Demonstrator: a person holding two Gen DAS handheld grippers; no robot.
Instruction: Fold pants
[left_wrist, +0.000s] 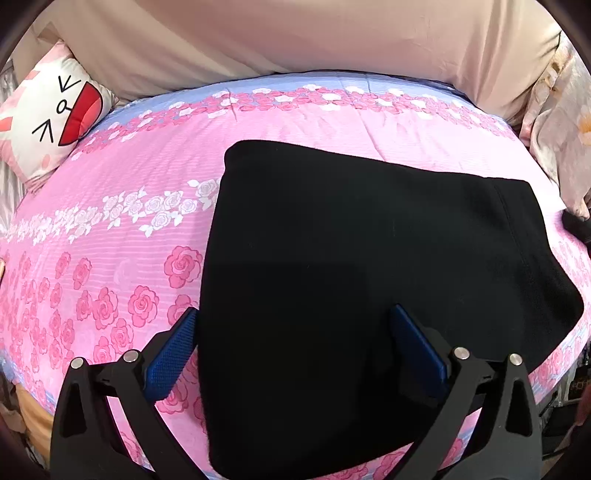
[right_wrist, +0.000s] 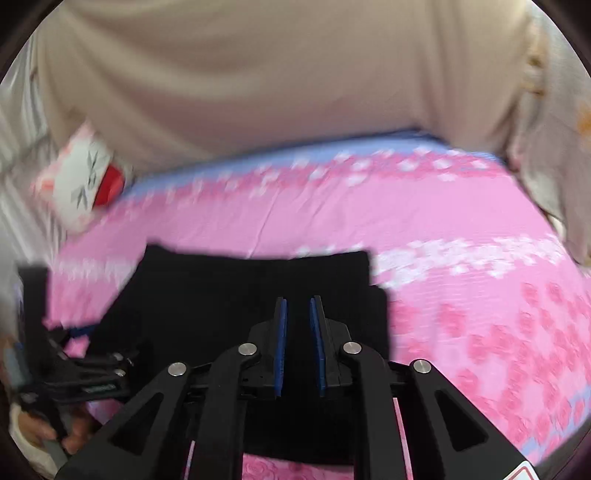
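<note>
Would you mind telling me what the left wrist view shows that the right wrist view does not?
Only the left wrist view shows the left gripper from behind, fingers wide apart. Only the right wrist view shows the right gripper, a narrow gap between its fingers. Both show the black pants lying on the pink bedspread, and the cartoon pillow.

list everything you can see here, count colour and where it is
folded black fabric pants: one, black, flat on the bed, nearer its right side
pink rose-print bedsheet: one, pink with white and blue bands, covering the bed
white cartoon-face cushion: one, white with red mouth, far left corner of the bed
beige fabric backdrop: one, beige, behind the bed
pale floral cloth: one, cream, right edge
left gripper: one, black with blue pads, open wide over the pants' near edge
right gripper: one, black with blue pads, narrow gap, above the pants
</note>
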